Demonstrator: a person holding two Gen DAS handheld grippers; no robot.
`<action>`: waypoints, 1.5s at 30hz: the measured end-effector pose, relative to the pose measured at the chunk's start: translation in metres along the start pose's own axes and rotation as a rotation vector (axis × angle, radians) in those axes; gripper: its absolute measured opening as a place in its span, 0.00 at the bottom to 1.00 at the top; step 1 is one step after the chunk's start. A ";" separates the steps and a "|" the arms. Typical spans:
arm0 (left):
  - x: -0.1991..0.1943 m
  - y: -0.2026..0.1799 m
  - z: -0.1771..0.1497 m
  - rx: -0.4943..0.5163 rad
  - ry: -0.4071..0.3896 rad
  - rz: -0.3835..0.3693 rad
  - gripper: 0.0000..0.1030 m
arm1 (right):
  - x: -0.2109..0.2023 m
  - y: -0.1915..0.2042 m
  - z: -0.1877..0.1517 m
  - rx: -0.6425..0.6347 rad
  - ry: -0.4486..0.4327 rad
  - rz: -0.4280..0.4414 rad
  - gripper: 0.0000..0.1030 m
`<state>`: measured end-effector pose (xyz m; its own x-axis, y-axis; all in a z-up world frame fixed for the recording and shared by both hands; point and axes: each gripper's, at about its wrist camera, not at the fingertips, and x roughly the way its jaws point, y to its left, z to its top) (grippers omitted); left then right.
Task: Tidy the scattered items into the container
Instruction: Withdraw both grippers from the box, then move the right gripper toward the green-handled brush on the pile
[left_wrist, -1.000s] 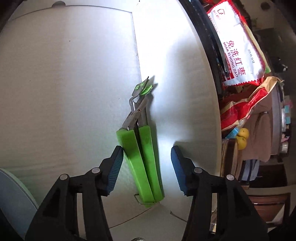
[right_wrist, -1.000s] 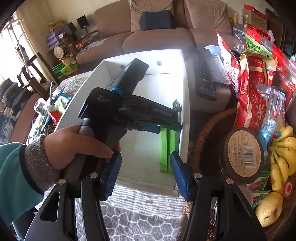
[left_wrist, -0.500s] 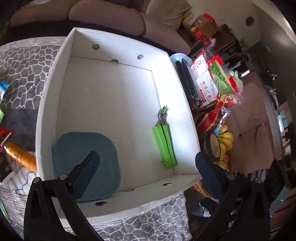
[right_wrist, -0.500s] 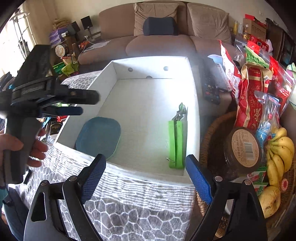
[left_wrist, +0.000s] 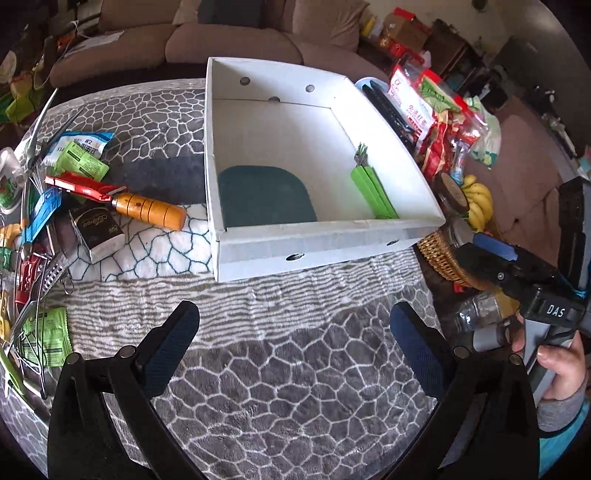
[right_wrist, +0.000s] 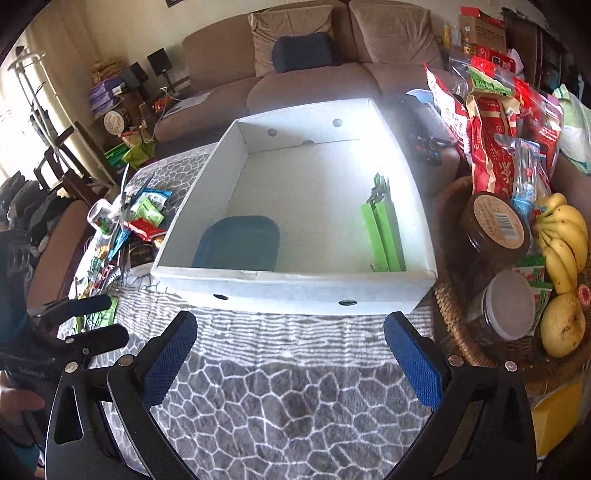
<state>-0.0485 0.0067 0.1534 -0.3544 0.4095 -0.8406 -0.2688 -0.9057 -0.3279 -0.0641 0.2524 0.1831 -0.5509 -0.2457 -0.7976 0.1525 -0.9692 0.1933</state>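
A white cardboard box (left_wrist: 325, 243) (right_wrist: 295, 291) stands on the grey patterned table cover. Inside lie a dark teal lid (left_wrist: 264, 195) (right_wrist: 238, 243) at the near left and a green-handled tool (left_wrist: 373, 188) (right_wrist: 384, 236) along the right wall. My left gripper (left_wrist: 293, 339) is open and empty, pulled back in front of the box. My right gripper (right_wrist: 290, 350) is open and empty too, also in front of the box. Scattered items lie left of the box: an orange-handled peeler (left_wrist: 147, 206), a black and white carton (left_wrist: 96, 229), green and blue packets (left_wrist: 79, 162).
A wicker basket (right_wrist: 469, 328) with jars, bananas (right_wrist: 561, 236) and snack bags (right_wrist: 491, 147) stands right of the box. A sofa (right_wrist: 314, 74) is behind the table. More utensils and packets lie at the table's left edge (left_wrist: 33, 258).
My left gripper opened wide, let go of the green-handled tool in the box and pulled back out to the near side. My right gripper also opened wider and drew back.
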 end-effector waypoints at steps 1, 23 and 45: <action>-0.004 0.000 -0.005 -0.001 -0.001 0.004 1.00 | -0.003 0.004 -0.003 0.000 -0.002 0.001 1.00; -0.107 0.165 -0.160 -0.329 -0.125 0.088 1.00 | 0.011 0.160 -0.087 -0.061 0.076 0.268 1.00; -0.120 0.417 -0.169 -0.795 -0.230 0.145 1.00 | 0.118 0.411 -0.095 -0.493 0.129 0.460 0.99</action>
<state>0.0333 -0.4386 0.0451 -0.5335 0.2174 -0.8174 0.4744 -0.7231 -0.5020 0.0118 -0.1733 0.1142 -0.2433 -0.5971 -0.7644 0.7203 -0.6390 0.2699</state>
